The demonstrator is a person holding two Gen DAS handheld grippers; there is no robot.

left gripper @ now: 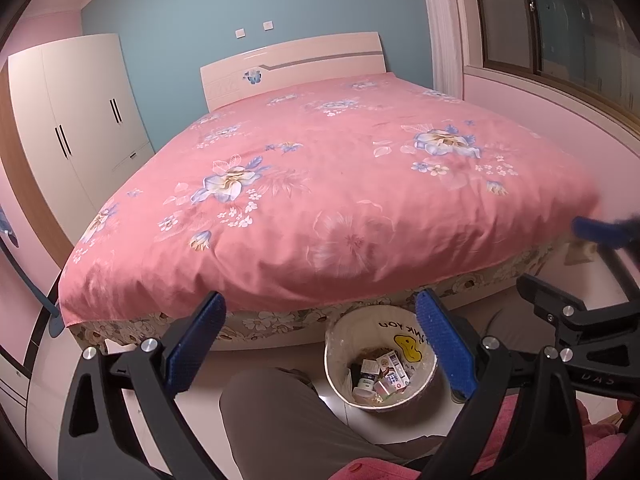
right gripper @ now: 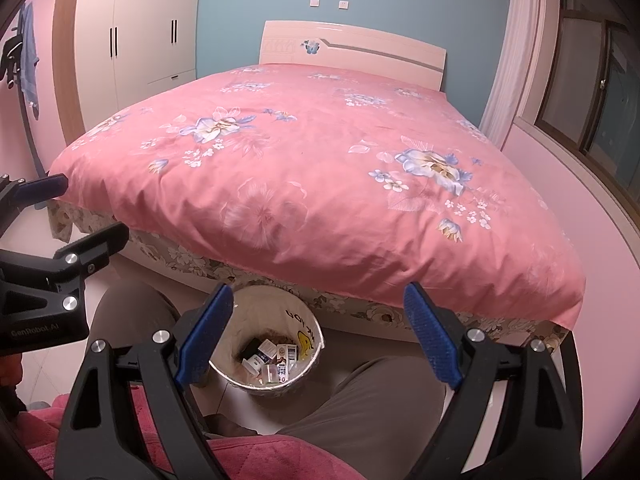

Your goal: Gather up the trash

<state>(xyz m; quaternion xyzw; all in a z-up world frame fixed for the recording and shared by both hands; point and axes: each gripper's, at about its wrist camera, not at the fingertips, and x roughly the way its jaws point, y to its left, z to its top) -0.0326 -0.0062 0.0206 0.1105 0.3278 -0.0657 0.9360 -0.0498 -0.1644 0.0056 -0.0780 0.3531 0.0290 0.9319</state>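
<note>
Both grippers are spread wide and hold nothing. Left gripper (left gripper: 320,344) hangs over my operator's knee, blue pads (left gripper: 196,344) well apart. Right gripper (right gripper: 318,336) shows the same gape in its own camera. I note the trash bin (left gripper: 340,376) on the floor at the foot of the bed (left gripper: 320,184), at about 5 o'clock in the left view and 6 o'clock in the right (right gripper: 232,372). It carries a yellow smiley and holds small boxes and bottles (left gripper: 384,376). Bin and bed frame sit near each other; I cannot tell whether they touch. Wardrobe (left gripper: 76,120) stands at 10 o'clock in the left view.
</note>
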